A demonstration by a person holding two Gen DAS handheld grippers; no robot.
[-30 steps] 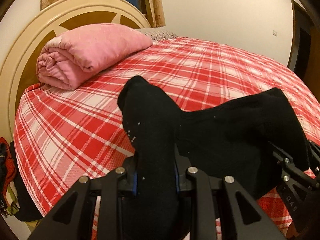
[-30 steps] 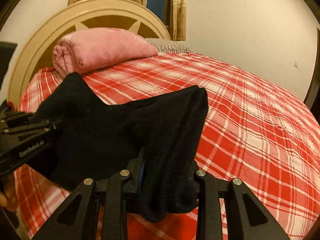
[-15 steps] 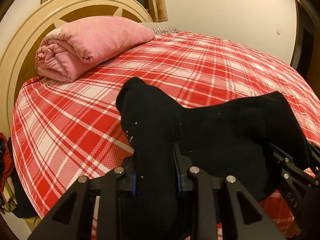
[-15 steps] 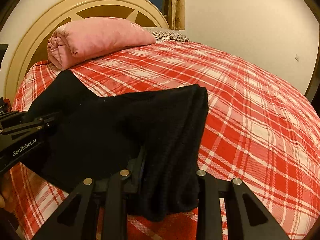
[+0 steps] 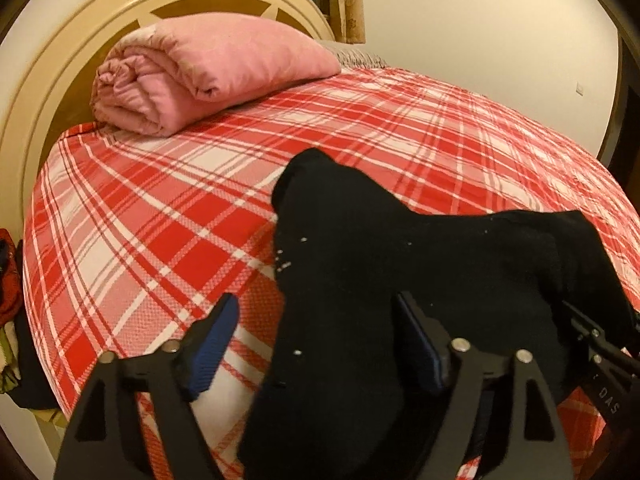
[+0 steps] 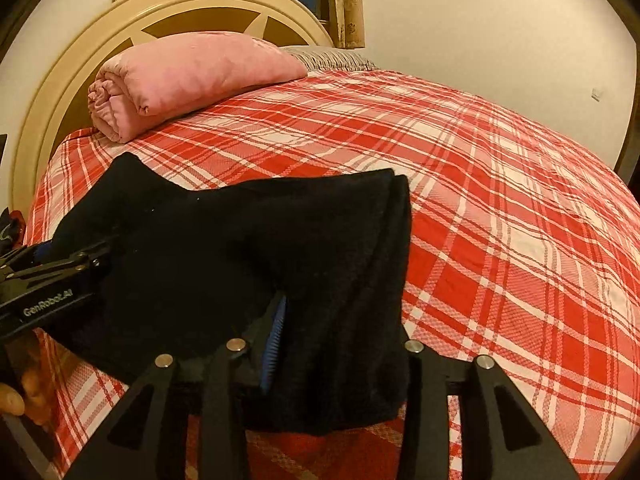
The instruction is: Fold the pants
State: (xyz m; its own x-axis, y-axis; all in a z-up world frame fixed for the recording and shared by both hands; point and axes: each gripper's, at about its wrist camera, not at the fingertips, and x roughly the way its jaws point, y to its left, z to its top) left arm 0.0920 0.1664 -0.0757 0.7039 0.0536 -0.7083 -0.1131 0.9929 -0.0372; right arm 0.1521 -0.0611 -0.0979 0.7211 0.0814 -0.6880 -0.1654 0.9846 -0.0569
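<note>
The black pants [image 5: 400,276] lie bunched on the red plaid bed near its front edge, and show in the right wrist view [image 6: 224,248] too. My left gripper [image 5: 316,344] is open, its blue-padded fingers [image 5: 212,340] spread on either side of one pants corner, which rests loose between them. My right gripper [image 6: 340,344] has its jaws partly open around the other corner, with a blue pad [image 6: 274,344] showing beside the cloth. The left gripper also shows at the left of the right wrist view [image 6: 44,264].
A rolled pink quilt [image 5: 200,76] lies by the cream headboard [image 5: 52,80] at the far end of the bed [image 6: 500,200]. Clothes [image 5: 8,280] hang off the bed's left side. A white wall stands behind.
Both grippers lowered the pants onto the bed. The left jaws opened wide and let go of the pants corner. The right jaws widened too.
</note>
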